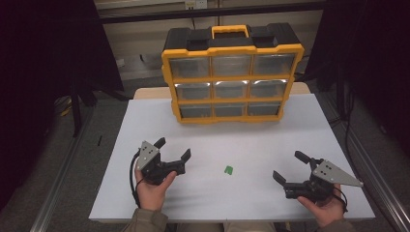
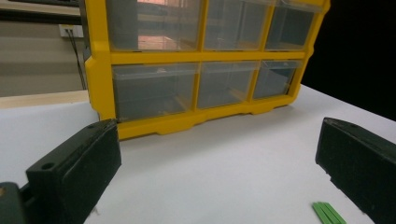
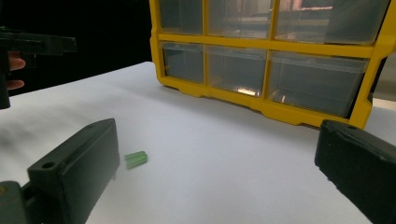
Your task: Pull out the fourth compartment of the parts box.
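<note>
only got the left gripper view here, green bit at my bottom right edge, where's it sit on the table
Observer: The green piece lies on the white table about midway between the two grippers, in front of the yellow organizer.
Operator: other gripper holding anything
Observer: No, the right gripper has its jaws spread wide with nothing between them.
Operator: organizer got a handle
Observer: Yes, a yellow handle on its black top.

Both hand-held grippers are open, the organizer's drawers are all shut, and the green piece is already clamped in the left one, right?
Not clamped. The high view shows the green piece lying loose on the table, between the open left hand-held gripper and right hand-held gripper. The organizer's drawers are shut.
</note>
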Action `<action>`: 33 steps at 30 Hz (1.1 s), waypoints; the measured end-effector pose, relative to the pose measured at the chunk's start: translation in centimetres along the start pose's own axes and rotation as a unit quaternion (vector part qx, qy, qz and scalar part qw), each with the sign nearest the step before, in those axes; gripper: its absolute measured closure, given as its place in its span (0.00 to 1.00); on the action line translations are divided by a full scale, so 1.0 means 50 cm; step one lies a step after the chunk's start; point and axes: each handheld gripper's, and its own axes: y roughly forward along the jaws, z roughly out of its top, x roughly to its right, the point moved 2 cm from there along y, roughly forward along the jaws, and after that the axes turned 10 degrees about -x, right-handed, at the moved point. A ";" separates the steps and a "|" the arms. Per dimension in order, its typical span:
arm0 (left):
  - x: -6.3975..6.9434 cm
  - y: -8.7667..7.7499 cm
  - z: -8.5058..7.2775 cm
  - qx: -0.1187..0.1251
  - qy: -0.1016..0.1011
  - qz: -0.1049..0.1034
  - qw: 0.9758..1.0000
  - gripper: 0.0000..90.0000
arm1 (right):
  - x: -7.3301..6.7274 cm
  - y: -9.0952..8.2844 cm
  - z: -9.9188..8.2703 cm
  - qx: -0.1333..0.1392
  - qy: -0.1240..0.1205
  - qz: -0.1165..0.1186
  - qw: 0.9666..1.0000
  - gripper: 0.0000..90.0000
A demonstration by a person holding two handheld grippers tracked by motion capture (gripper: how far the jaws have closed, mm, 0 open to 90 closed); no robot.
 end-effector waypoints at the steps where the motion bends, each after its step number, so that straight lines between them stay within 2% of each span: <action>1: 0.000 0.006 0.006 -0.001 -0.006 0.007 1.000 0.00 | 0.001 0.000 0.000 0.001 0.003 -0.001 1.000 0.00; 4: 0.000 0.017 0.017 0.003 -0.014 0.010 1.000 0.00 | 0.001 0.000 -0.002 -0.003 0.001 0.002 1.000 0.00; 9: 0.001 0.030 0.031 0.001 -0.007 0.023 1.000 0.00 | 0.003 -0.002 -0.002 -0.003 0.004 -0.002 1.000 0.00; 13: 0.006 0.045 0.040 0.008 -0.015 0.027 0.999 0.00 | 0.003 -0.002 -0.002 -0.003 0.005 -0.001 1.000 0.00; 15: 0.004 0.052 0.044 0.005 -0.008 0.033 0.999 0.00 | 0.002 -0.002 -0.003 -0.004 0.005 0.000 1.000 0.00; 16: 0.005 0.055 0.045 0.010 -0.013 0.033 0.999 0.00 | 0.003 -0.002 -0.003 -0.004 0.005 0.000 1.000 0.00; 19: -0.001 0.065 0.052 0.005 -0.006 0.045 0.999 0.00 | 0.003 -0.003 -0.004 -0.004 0.005 0.001 1.000 0.00; 20: 0.000 0.070 0.054 0.009 -0.012 0.049 0.999 0.00 | 0.003 -0.003 -0.004 -0.004 0.007 0.000 1.000 0.00; 22: -0.002 0.076 0.059 0.007 -0.010 0.050 0.999 0.00 | 0.004 -0.003 -0.005 -0.004 0.006 0.002 1.000 0.00; 23: -0.002 0.079 0.062 0.008 -0.014 0.058 0.998 0.00 | 0.004 -0.003 -0.005 -0.004 0.006 0.002 1.000 0.00; 25: -0.006 0.083 0.066 0.007 -0.005 0.059 0.998 0.00 | 0.004 -0.004 -0.004 -0.002 0.008 0.000 1.000 0.00; 27: -0.005 0.090 0.070 0.009 -0.019 0.067 0.998 0.00 | 0.005 -0.005 -0.005 -0.003 0.005 0.001 1.000 0.00; 28: -0.006 0.093 0.073 0.006 -0.012 0.070 0.997 0.00 | 0.005 -0.005 -0.005 -0.003 0.005 0.001 1.000 0.00; 31: -0.002 0.102 0.079 0.007 -0.012 0.072 0.997 0.00 | 0.005 -0.006 -0.006 -0.005 0.003 0.001 1.000 0.00; 33: -0.001 0.109 0.085 0.008 -0.004 0.075 0.997 0.00 | 0.005 -0.006 -0.006 -0.006 0.003 0.001 1.000 0.00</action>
